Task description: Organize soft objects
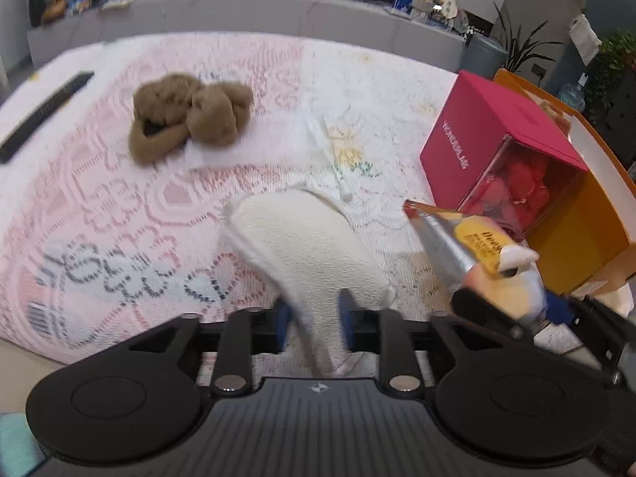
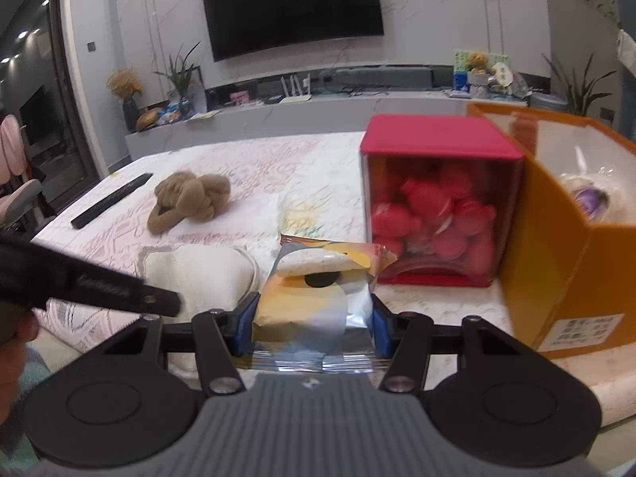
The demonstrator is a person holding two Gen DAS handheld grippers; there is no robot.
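A cream towelling cloth (image 1: 302, 238) lies on the pink lace-patterned bed cover (image 1: 119, 206), its near end between the blue pads of my left gripper (image 1: 315, 322). The jaws stand apart and do not seem to press on it. My right gripper (image 2: 313, 326) is shut on a silver and yellow snack packet (image 2: 310, 302), held just right of the cloth (image 2: 198, 274); the same packet (image 1: 457, 238) shows in the left wrist view. A brown plush toy (image 1: 187, 119) (image 2: 187, 200) lies further back on the left.
A red box (image 2: 437, 198) with red plush shapes behind its clear front stands at the right. Beside it is an open orange carton (image 2: 556, 238) holding a wrapped item (image 2: 592, 198). A black bar (image 2: 111, 200) lies at the far left.
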